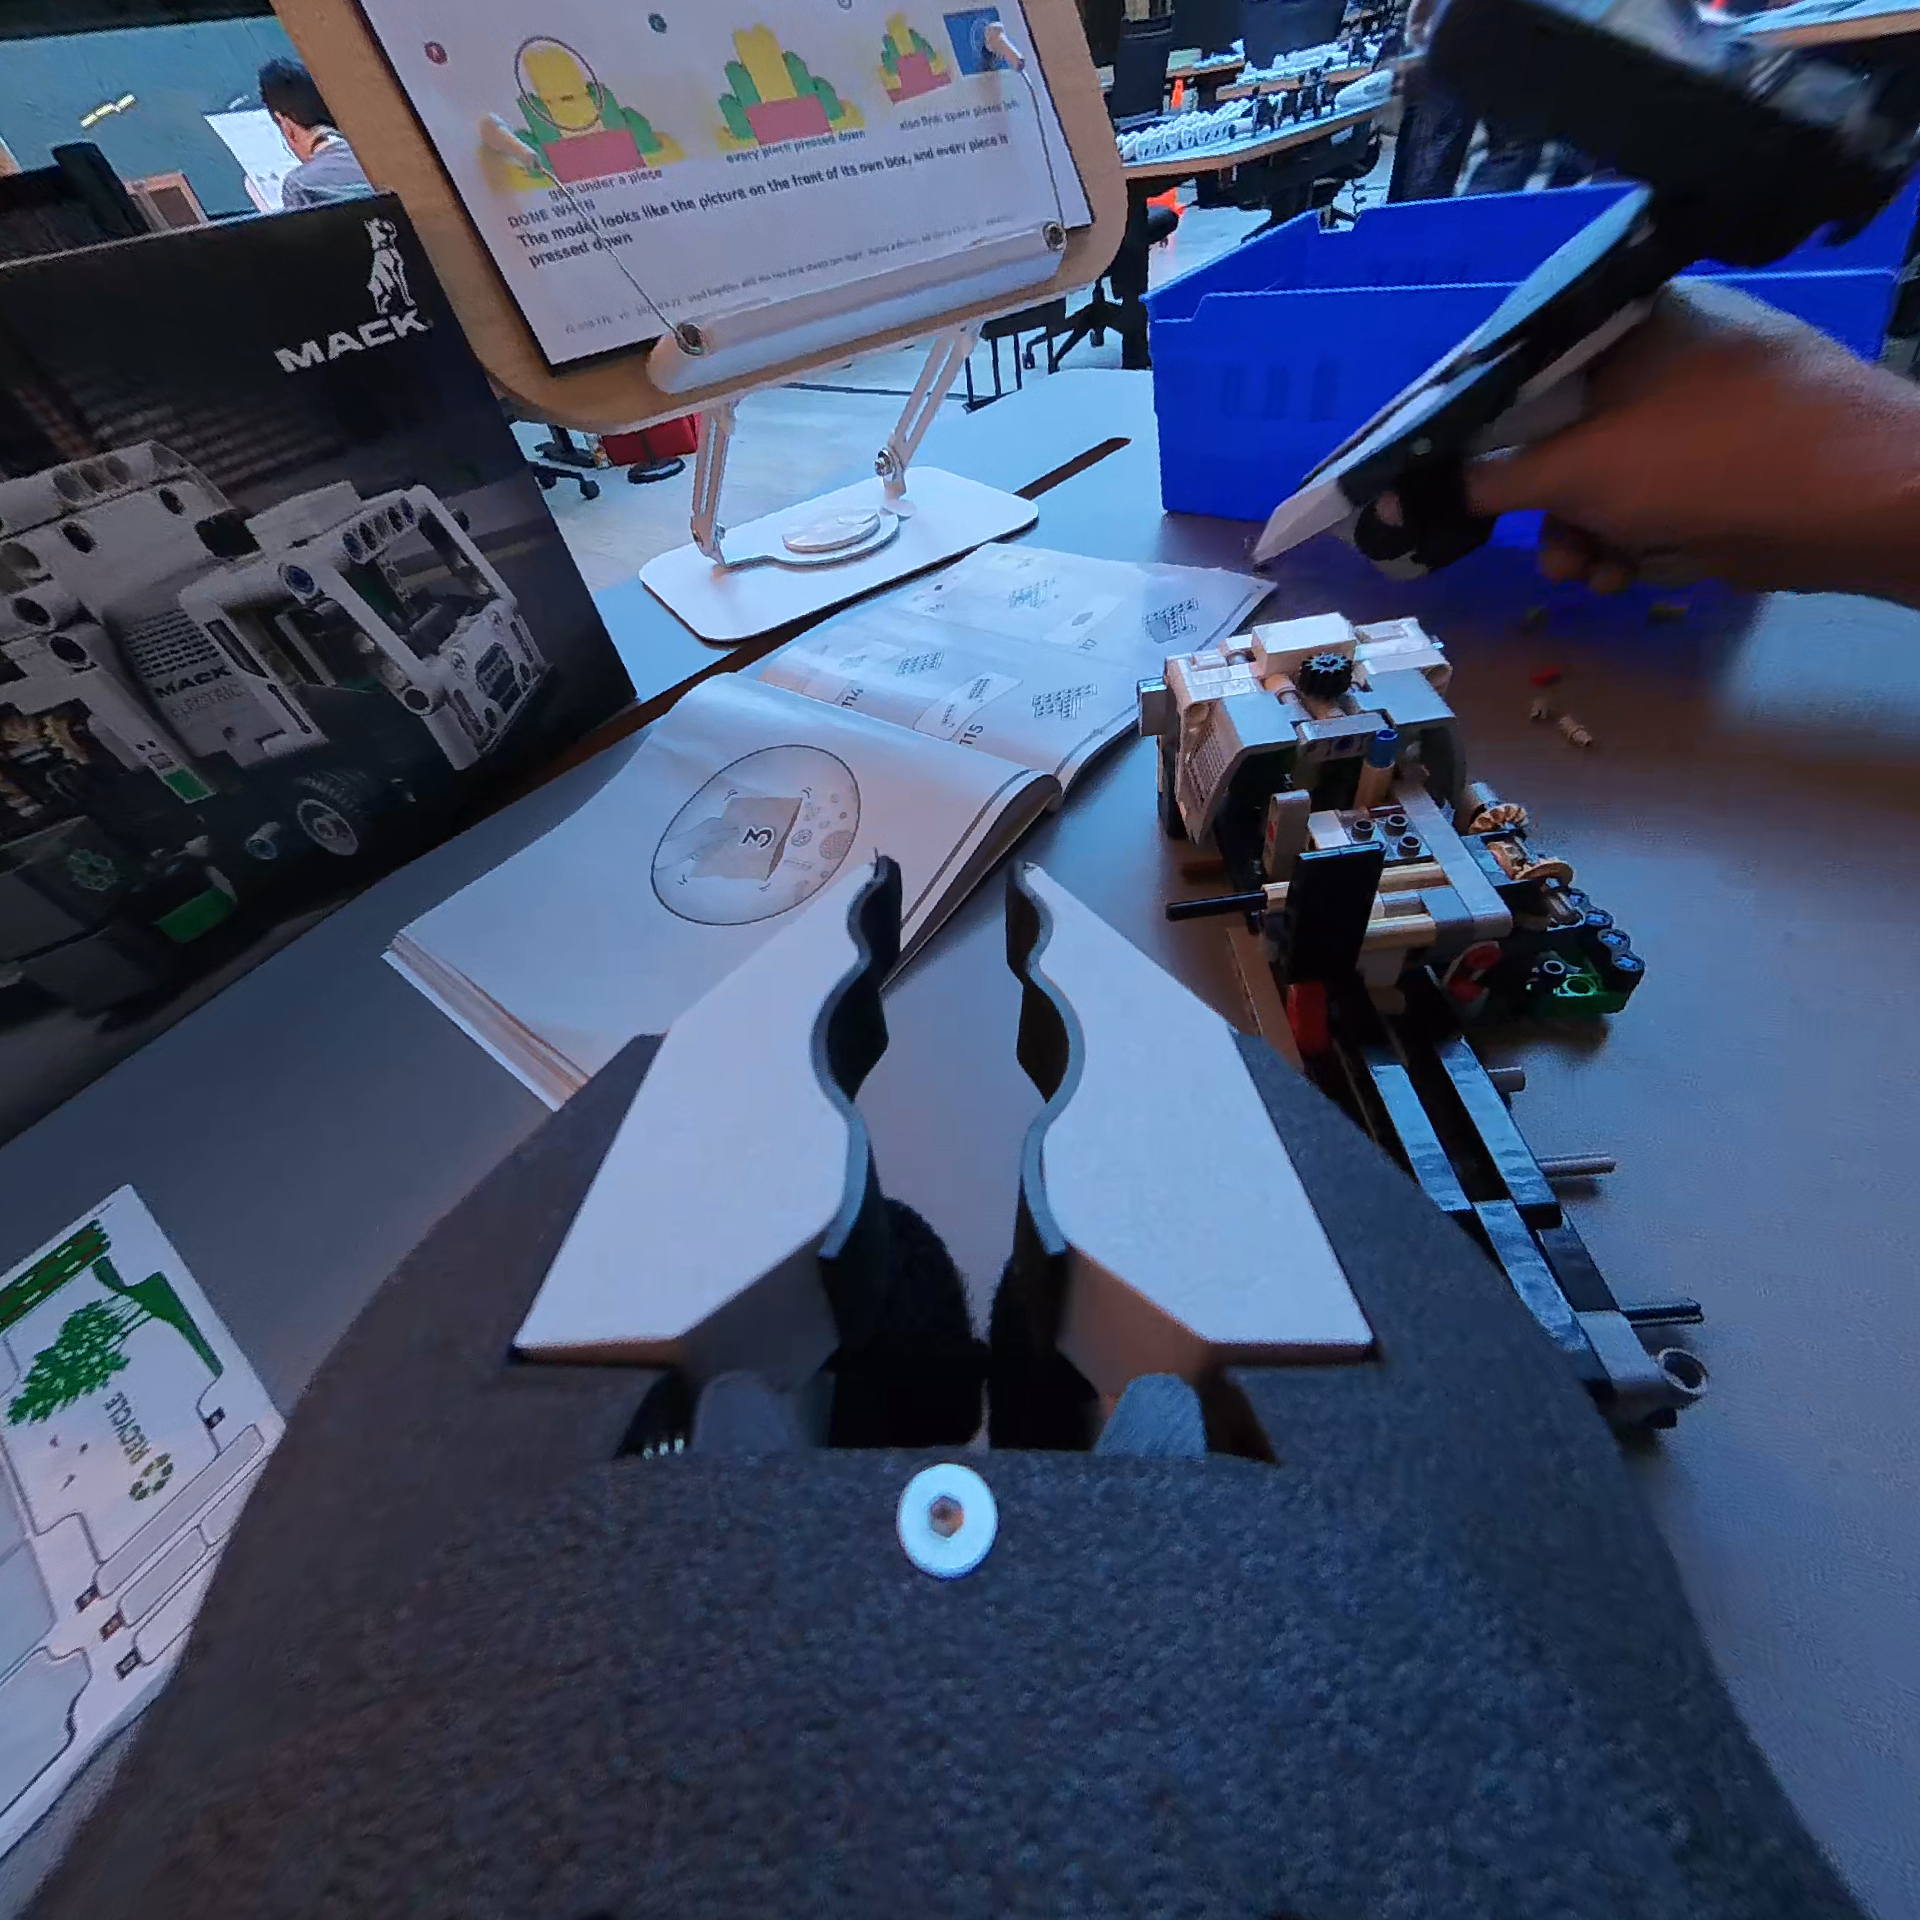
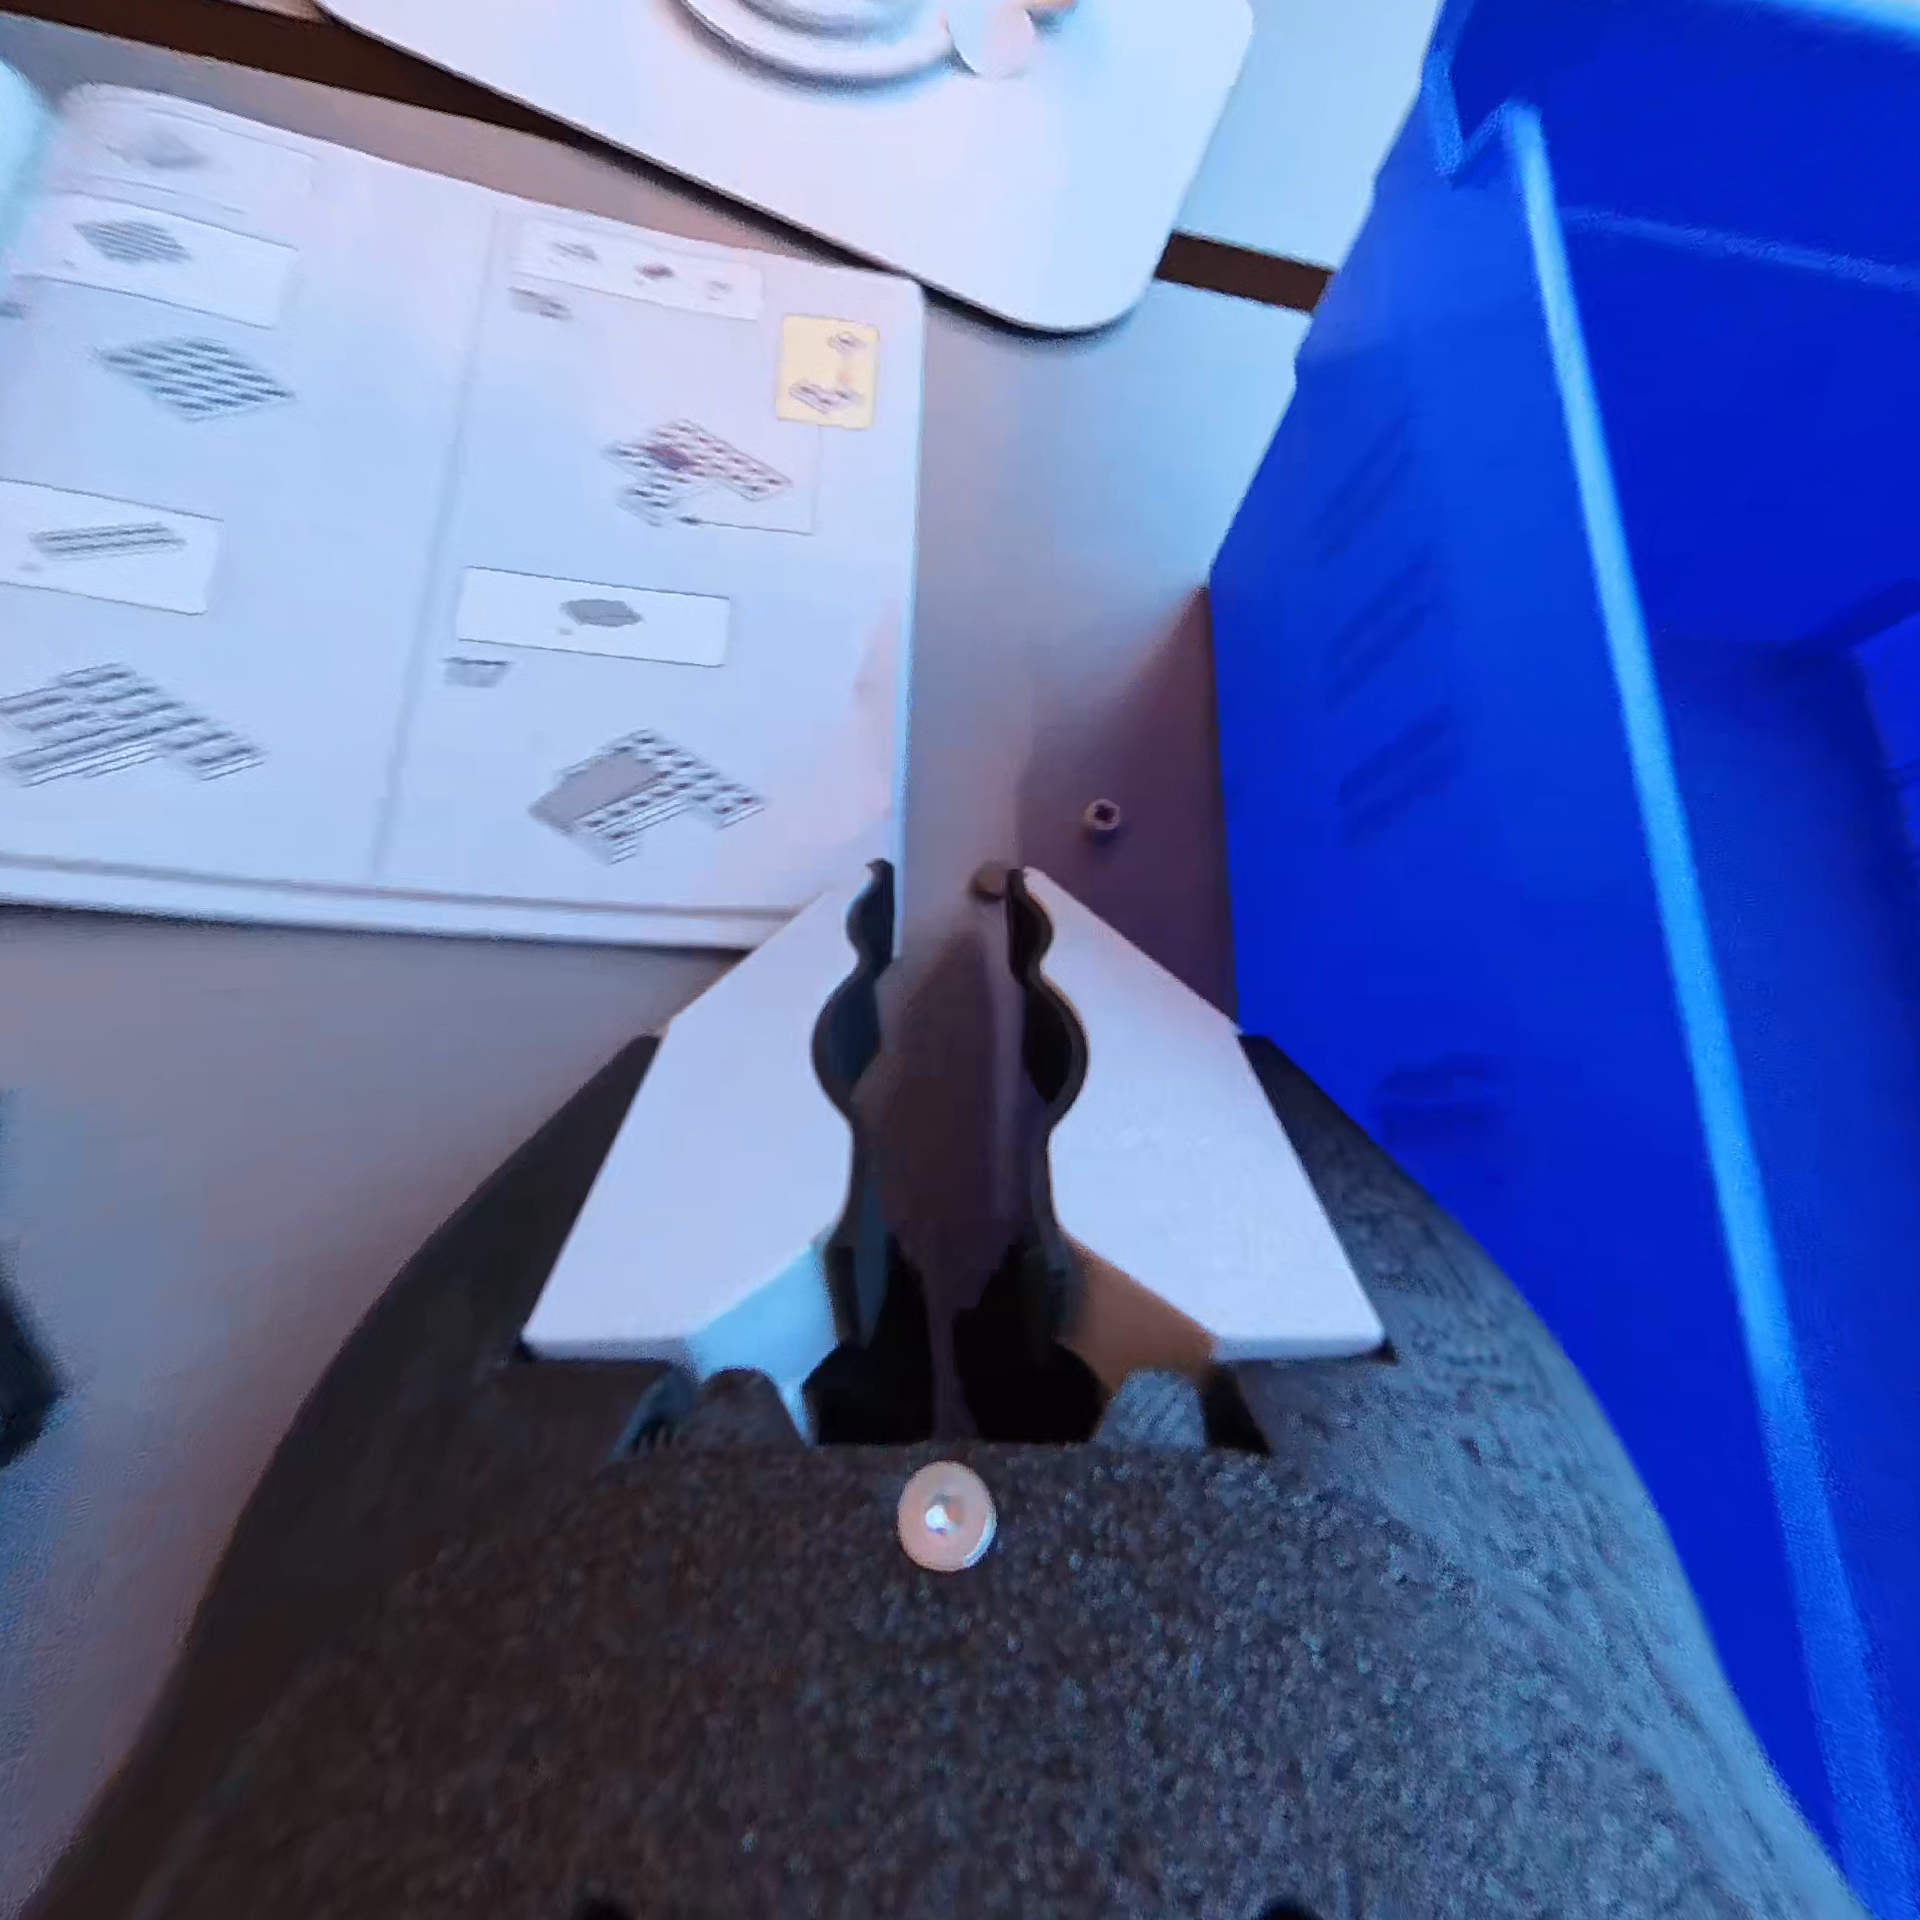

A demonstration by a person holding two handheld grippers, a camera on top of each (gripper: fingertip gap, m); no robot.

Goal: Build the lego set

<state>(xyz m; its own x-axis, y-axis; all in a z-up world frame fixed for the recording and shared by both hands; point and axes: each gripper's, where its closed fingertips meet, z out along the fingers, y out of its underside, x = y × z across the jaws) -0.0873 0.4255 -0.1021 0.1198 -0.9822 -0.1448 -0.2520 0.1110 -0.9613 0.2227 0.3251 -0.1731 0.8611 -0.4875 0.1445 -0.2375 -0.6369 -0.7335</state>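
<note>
A partly built lego truck chassis [image 1: 1382,831] in white, grey and black lies on the grey table, right of my left gripper [image 1: 951,883]. The left gripper is open and empty, hovering over the open instruction booklet [image 1: 831,790]. My right gripper [image 2: 951,883] is open and empty, close above the table between the booklet [image 2: 468,520] and a blue bin [image 2: 1558,727]. A tiny dark piece [image 2: 989,881] lies at its right fingertip and another small piece [image 2: 1101,821] lies just beyond. The right gripper also shows in the left wrist view [image 1: 1299,530], held by a hand [image 1: 1714,457].
The set's box [image 1: 260,623] stands at the left. A tablet stand [image 1: 831,561] holds an instruction sheet [image 1: 727,145] behind the booklet. The blue bin [image 1: 1403,343] sits at the back right. Small loose pieces [image 1: 1558,707] lie right of the model. A sticker sheet [image 1: 94,1455] lies near left. The gap from one gripper's tips to the other's is roughly 35 centimeters. To the small piece [image 2: 1101,821]: right tips about 4 centimeters, left tips about 35 centimeters.
</note>
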